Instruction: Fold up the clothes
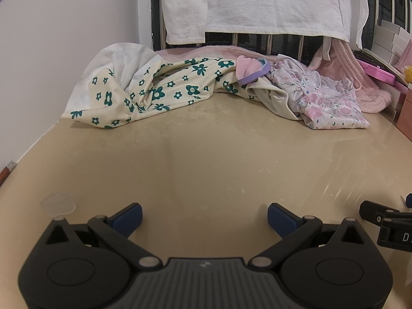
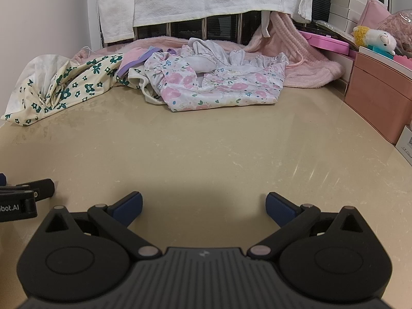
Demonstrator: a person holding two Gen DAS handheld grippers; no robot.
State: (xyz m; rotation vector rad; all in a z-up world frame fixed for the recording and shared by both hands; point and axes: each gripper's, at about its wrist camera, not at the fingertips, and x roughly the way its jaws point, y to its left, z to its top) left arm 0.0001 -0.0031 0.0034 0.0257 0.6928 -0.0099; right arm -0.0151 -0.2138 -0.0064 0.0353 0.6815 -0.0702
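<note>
A crumpled cream garment with green flowers (image 1: 164,90) lies at the far left of the beige table (image 1: 206,159); it also shows in the right wrist view (image 2: 69,87). A white garment with pink flowers (image 1: 332,105) lies to its right (image 2: 221,87). A small pink and purple piece (image 1: 253,70) rests between them. My left gripper (image 1: 204,220) is open and empty, low over the near table. My right gripper (image 2: 203,207) is open and empty beside it, well short of the clothes.
White towels (image 1: 257,2) hang on a rail behind the table. A pink knitted blanket (image 2: 303,59) lies at the back right. Pink boxes (image 2: 378,100), white boxes and a plush toy (image 2: 373,38) line the right edge. A wall stands at the left.
</note>
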